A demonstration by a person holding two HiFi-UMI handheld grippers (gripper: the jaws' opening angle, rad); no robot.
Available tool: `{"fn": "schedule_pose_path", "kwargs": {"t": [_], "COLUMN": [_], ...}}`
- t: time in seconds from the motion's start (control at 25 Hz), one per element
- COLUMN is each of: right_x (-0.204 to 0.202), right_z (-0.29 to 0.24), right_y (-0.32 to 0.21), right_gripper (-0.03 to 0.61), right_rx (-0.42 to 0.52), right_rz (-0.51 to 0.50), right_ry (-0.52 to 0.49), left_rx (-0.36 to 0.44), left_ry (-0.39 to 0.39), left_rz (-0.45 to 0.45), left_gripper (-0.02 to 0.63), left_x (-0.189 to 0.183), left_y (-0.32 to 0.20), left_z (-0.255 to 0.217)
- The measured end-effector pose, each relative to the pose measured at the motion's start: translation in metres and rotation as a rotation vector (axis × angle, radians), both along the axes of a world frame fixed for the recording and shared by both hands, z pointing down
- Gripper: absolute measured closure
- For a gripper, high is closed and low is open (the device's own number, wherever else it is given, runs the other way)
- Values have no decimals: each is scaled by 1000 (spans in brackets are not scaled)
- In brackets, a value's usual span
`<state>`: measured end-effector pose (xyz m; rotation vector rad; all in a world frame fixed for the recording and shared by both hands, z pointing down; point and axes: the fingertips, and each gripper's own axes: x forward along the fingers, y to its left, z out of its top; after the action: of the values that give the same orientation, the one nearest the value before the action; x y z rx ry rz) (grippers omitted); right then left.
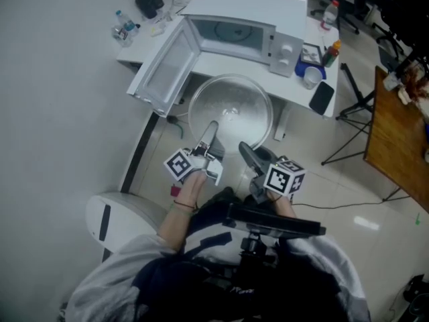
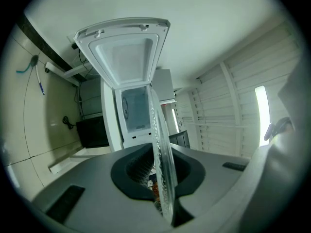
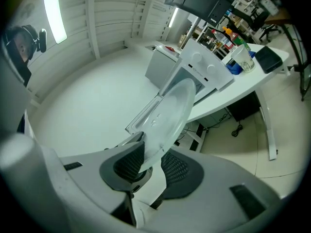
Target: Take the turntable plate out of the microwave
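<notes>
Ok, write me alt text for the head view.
Seen from above, a person holds a round glass plate by its near rim, gripped by the left gripper and the right gripper. Beyond it, the microwave stands on a white table with its door swung open.

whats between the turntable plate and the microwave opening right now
Only a bare strip of the white table, seen in the head view; the turntable plate is outside the microwave.
</notes>
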<state>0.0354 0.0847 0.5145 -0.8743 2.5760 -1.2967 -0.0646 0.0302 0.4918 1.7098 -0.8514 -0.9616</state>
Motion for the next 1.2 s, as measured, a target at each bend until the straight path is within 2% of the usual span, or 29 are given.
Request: {"fn": "schedule_pose_path", "kwargs": {"t": [0.32, 0.6, 1.2], "right_x": [-32, -49, -63], "right_z": [-2, -5, -6], "right_y": [6, 5, 4], "right_gripper": [463, 462, 462], "right_rx": [3, 6, 32], "right_rz": [16, 15, 38], "right_ry": [-1, 38, 59], "left_rx": [-9, -12, 9], "left_ry": [13, 49, 65], "left_rz": [15, 16, 37], "left_gripper": [595, 595, 595], "left_x": [-33, -51, -65], "left_y": [6, 4, 1], "left_z": [-1, 1, 0]}}
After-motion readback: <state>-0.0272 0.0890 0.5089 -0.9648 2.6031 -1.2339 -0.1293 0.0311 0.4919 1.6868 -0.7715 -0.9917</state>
